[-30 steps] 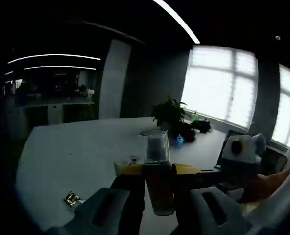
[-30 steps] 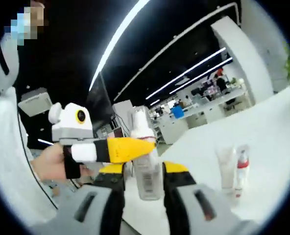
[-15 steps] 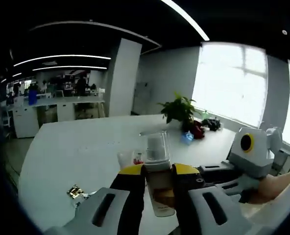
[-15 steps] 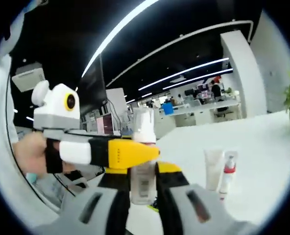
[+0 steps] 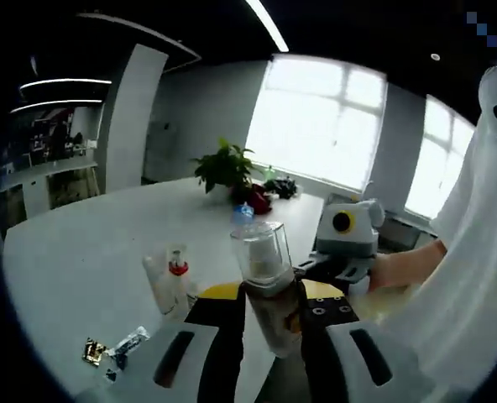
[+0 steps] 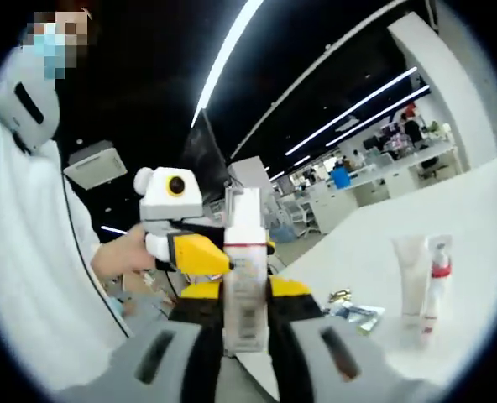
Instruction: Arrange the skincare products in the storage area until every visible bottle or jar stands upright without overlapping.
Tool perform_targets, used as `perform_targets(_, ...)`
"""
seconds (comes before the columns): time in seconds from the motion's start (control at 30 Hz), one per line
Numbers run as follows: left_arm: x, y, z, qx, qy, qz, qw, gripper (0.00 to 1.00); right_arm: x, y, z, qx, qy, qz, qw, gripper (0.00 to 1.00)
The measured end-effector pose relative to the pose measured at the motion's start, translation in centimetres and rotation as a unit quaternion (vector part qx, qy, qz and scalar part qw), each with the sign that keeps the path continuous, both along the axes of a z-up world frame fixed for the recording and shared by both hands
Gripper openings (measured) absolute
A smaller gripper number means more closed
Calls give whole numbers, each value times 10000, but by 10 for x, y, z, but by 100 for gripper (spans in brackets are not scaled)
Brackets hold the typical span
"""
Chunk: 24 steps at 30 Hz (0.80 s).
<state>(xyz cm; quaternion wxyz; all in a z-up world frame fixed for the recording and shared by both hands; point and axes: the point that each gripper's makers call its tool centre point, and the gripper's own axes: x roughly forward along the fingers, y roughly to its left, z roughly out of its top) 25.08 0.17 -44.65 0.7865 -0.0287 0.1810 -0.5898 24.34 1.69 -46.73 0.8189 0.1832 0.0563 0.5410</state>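
on the white table (image 5: 81, 243) a tube (image 5: 159, 285) and red-collared bottle (image 5: 178, 273) already stand upright; both the left gripper (image 5: 269, 323) and right gripper (image 6: 247, 315) clamp one clear-capped bottle (image 5: 267, 285), lifted off the table, probably to steady it upright before placing.

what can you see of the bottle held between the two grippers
The bottle is a slim pump bottle with a clear cap over a white pump head, and a see-through body with amber contents and a printed label. It is held upright in the air above the white table. The left gripper and the right gripper both clamp its body from opposite sides.
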Motion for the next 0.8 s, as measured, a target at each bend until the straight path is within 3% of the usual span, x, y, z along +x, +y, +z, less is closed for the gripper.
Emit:
perform_targets(0.03, 1, 0, 0, 16, -55, -40, 10000, 21, -2, 0, 1, 38, 5, 112, 9999, 18)
perform_targets(0.17, -17, -3, 5, -30, -47, -819, 9966, 20, -18, 1, 7, 164, -125, 740, 9970, 18)
perform_targets(0.3, -26, 0, 4, 244, -176, -1290, 9912, 18, -24, 1, 6, -65, -425, 1049, 9935, 18)
perform_targets(0.67, -24, -9, 2, 400, -342, -1330, 9897, 18, -18, 1, 3, -338, -702, 1131, 9905, 18)
perform_targets(0.8, -17, -10, -4, 621, -582, -1250, 9885, 17, -10, 1, -6, -637, -868, 961, 9895, 19)
